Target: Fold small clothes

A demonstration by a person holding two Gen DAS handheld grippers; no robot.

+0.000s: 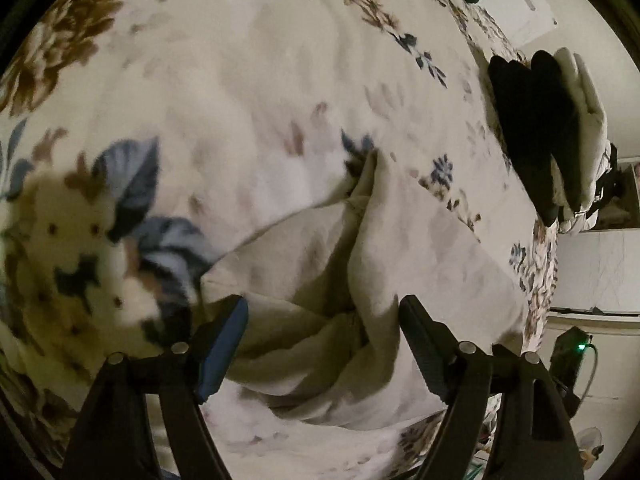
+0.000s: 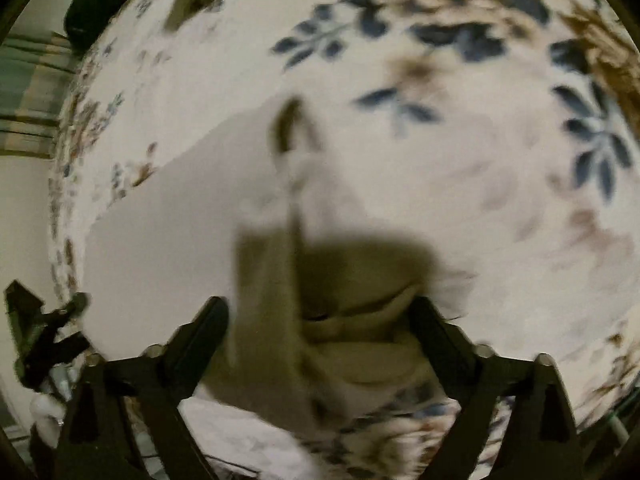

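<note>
Left and right wrist views over a bed covered by a cream floral bedspread (image 1: 240, 80) printed with blue leaves and brown blossoms. A small cream garment (image 1: 360, 280) lies rumpled on the bedspread, part-folded, with a raised ridge of cloth running away from the cameras. The left gripper (image 1: 324, 312) points steeply down at the near end of the garment; its fingers (image 1: 224, 340) stand apart, the cloth lying between them without either pad pressing on it. The right gripper (image 2: 320, 316) likewise points down over the same garment (image 2: 344, 340), its fingers (image 2: 200, 340) spread, with bunched folds in shadow between them and no visible pinch; this view is blurred. At the far edge of the bed in the left view sits a stack of folded clothes (image 1: 548, 120), dark pieces beside white ones. Beyond the bed edge lie a pale wall (image 1: 592, 264) and a dark device with a green light (image 1: 576, 354).
</note>
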